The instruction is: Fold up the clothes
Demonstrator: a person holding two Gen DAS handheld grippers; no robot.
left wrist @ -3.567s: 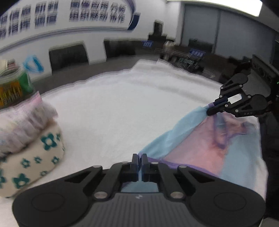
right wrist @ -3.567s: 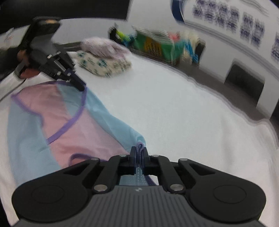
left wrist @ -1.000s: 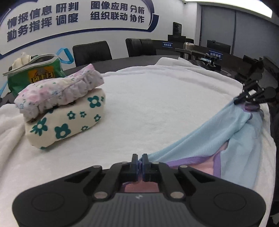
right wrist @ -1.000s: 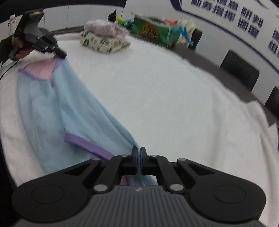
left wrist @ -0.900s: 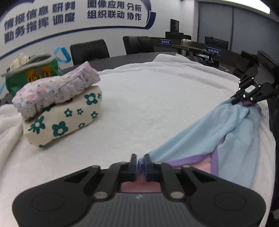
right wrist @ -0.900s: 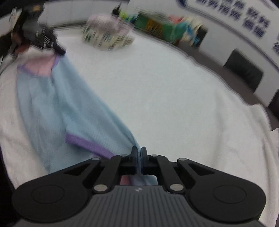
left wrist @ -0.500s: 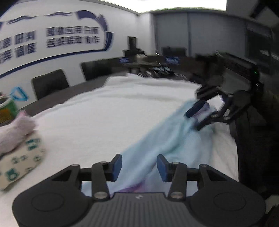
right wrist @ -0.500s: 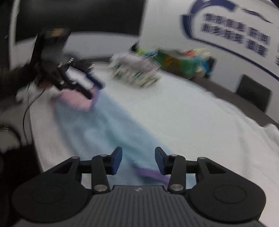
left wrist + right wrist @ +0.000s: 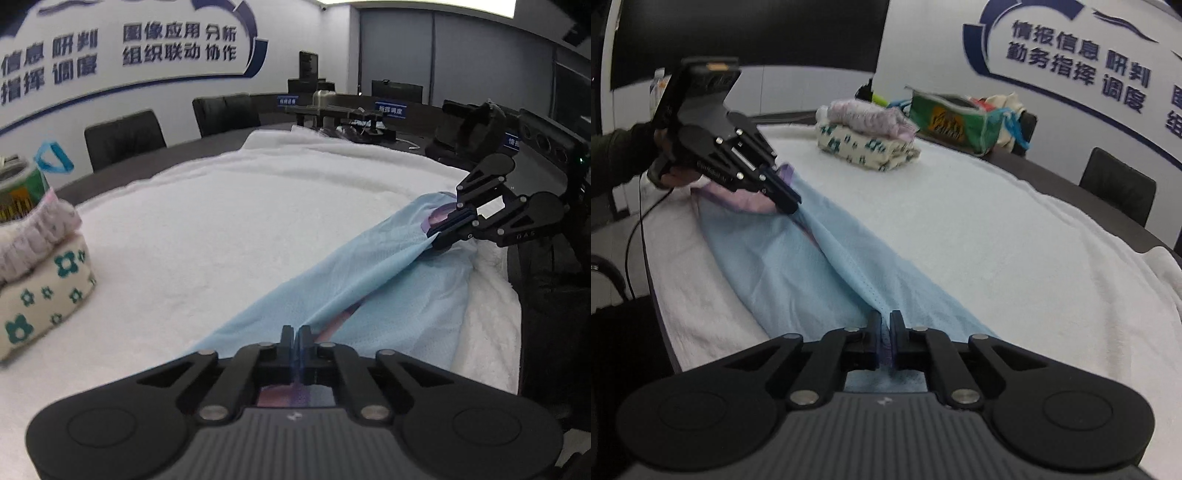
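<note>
The light blue garment (image 9: pixel 373 280) lies on the white towel-covered table (image 9: pixel 229 236), near the table's edge, drawn out into a long band whose axis runs straight from one gripper to the other. A raised ridge of fabric follows that line, with the rest of the cloth falling flat to the side toward the table edge. Purple trim and pink fabric show at both ends. The left gripper (image 9: pixel 295 338) has its jaws pressed together on one end of the garment. The right gripper (image 9: pixel 885 328) pinches the opposite end, its pads nearly touching with cloth between them. Well apart from the garment, a stack of folded floral clothes (image 9: pixel 868 138) sits on the towel, with a green bag (image 9: pixel 955 123) behind it.
</note>
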